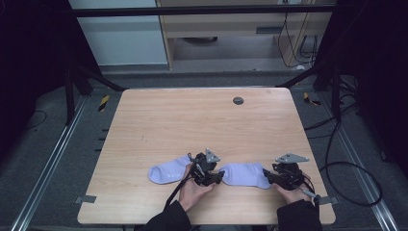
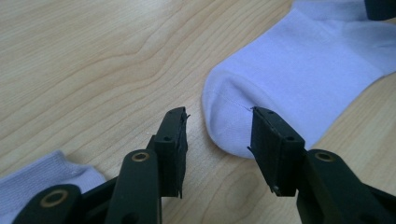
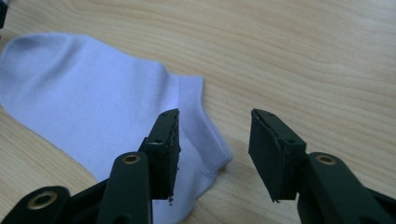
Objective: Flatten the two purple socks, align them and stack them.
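Note:
Two pale lilac socks lie flat on the wooden table (image 1: 192, 120) near its front edge. The left sock (image 1: 168, 172) has its cuff (image 2: 42, 175) beside my left gripper. The right sock (image 1: 245, 174) stretches between both grippers. My left gripper (image 1: 220, 176) is open, and the right sock's rounded toe (image 2: 238, 116) sits between its jaws (image 2: 219, 121). My right gripper (image 1: 266, 174) is open too; its left jaw rests over the ribbed cuff (image 3: 196, 116) of that sock (image 3: 93, 102), while its right jaw stands over bare wood (image 3: 215, 126).
A round dark grommet (image 1: 238, 100) sits near the table's far edge. Black frame legs and cables (image 1: 346, 163) lie on the floor to the right. The front table edge (image 1: 207, 222) is close behind both hands.

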The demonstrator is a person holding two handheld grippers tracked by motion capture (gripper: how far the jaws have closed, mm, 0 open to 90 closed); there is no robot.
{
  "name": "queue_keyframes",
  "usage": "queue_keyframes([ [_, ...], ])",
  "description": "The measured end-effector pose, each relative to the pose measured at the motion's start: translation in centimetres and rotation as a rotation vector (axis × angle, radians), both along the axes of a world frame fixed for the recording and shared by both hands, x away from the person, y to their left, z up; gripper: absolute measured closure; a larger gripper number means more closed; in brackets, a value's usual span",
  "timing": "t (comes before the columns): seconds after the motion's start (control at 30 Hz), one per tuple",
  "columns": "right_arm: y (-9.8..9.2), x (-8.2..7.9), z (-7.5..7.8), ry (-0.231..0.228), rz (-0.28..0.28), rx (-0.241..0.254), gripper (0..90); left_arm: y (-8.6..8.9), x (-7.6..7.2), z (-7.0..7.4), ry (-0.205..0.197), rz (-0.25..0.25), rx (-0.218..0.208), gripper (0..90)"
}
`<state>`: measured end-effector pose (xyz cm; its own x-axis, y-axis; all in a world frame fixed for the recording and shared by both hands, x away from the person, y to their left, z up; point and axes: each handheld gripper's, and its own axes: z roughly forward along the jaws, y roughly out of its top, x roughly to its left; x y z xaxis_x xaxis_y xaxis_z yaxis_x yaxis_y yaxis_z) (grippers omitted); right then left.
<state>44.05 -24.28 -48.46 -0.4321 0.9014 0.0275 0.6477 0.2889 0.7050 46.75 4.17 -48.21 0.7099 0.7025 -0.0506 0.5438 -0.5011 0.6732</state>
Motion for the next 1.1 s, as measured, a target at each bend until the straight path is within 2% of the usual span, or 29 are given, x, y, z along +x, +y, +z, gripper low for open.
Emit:
queue_keyframes([
  [0.2,0.0,0.1,-0.6,0.022,0.008,-0.031,60.3,-0.5,0.3,-0.7,0.026,0.000,-0.003,63.2],
  [0.27,0.1,0.2,-0.7,0.028,0.013,-0.045,65.9,-0.8,0.3,-0.9,0.028,-0.003,0.008,70.6],
  [0.3,0.1,0.2,-0.7,0.028,0.013,-0.045,65.9,-0.8,0.3,-0.9,0.028,-0.003,0.008,72.5],
  [0.33,0.1,0.3,-0.8,0.031,0.014,-0.052,68.3,-0.9,0.3,-0.9,0.028,-0.007,0.009,72.5],
  [0.4,0.1,0.3,-0.9,0.044,0.018,-0.042,77.2,-0.9,0.3,-0.9,0.035,-0.007,0.002,81.5],
  [0.43,0.1,0.3,-0.9,0.044,0.018,-0.042,77.2,-1.0,0.2,-0.9,0.034,-0.007,0.003,81.5],
  [0.5,0.2,0.2,-0.8,0.057,0.016,-0.034,84.2,-0.9,0.2,-0.9,0.038,-0.010,0.005,87.0],
  [0.6,0.5,0.2,-0.6,0.056,0.019,-0.045,86.4,-0.7,0.1,-0.7,0.047,-0.023,-0.003,88.5],
  [0.67,0.6,0.1,-0.2,0.052,0.025,-0.021,86.5,-0.5,-0.1,-0.5,0.047,-0.028,-0.014,88.7],
  [0.83,1.1,-0.6,1.3,0.008,0.050,0.016,86.6,0.7,-0.7,0.3,0.055,-0.035,-0.036,88.8],
  [0.93,1.8,-1.0,1.9,-0.008,0.076,0.027,86.7,1.5,-1.2,0.8,0.058,-0.043,-0.031,88.8],
  [1.1,3.1,-1.7,2.3,-0.005,0.117,0.038,86.7,3.0,-2.1,1.5,0.062,-0.047,-0.014,88.8],
])
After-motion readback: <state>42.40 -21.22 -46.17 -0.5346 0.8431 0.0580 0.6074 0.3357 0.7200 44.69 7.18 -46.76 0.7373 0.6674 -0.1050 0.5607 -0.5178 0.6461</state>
